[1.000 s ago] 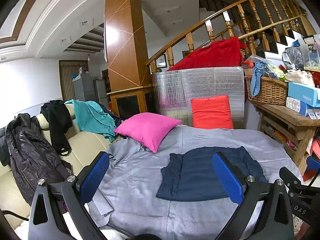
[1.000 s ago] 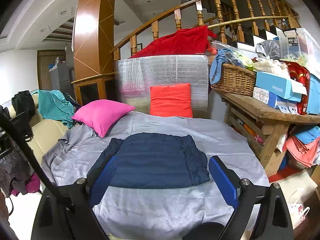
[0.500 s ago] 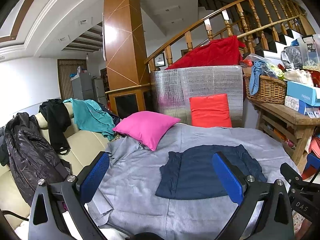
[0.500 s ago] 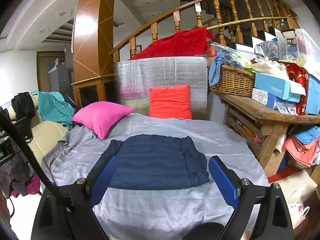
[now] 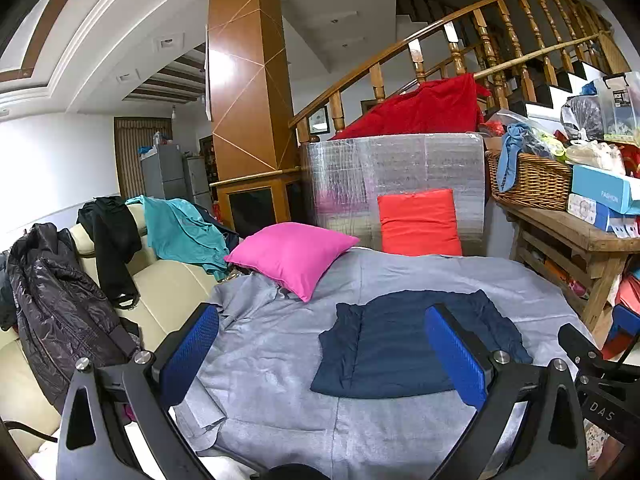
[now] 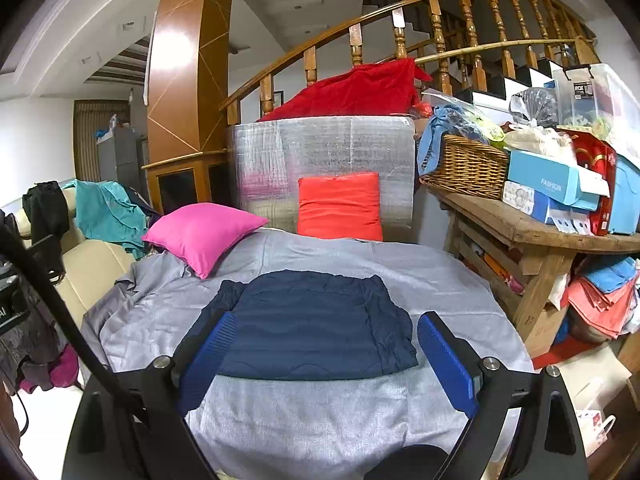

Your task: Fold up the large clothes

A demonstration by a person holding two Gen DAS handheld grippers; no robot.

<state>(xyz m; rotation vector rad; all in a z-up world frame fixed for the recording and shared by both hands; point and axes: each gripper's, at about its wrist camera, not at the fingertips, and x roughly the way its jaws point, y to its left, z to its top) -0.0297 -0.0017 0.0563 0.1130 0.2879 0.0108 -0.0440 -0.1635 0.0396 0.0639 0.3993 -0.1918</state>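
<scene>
Wicker basket (image 6: pixel 464 172): blue cloth (image 6: pixel 438 136) draped over rim | left tool (image 5: pixel 320 354), right tool (image 6: pixel 324 354): both released, empty

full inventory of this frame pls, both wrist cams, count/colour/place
folded garment: 1, navy, flat on the grey sheet, centre
grey sheet: 1, covers the work surface
pink pillow: 1, far left corner of sheet
orange-red cushion: 1, upright against silver wrapped block
silver wrapped block: 1, behind the sheet
red fabric: 1, on top of block
wicker basket: 1, brown, on wooden table at right
wooden table: 1, right
blue boxes: several, on table
sofa: 1, cream, left, draped with teal, black and dark clothes
left gripper: jaws open, empty
right gripper: jaws open, empty
</scene>
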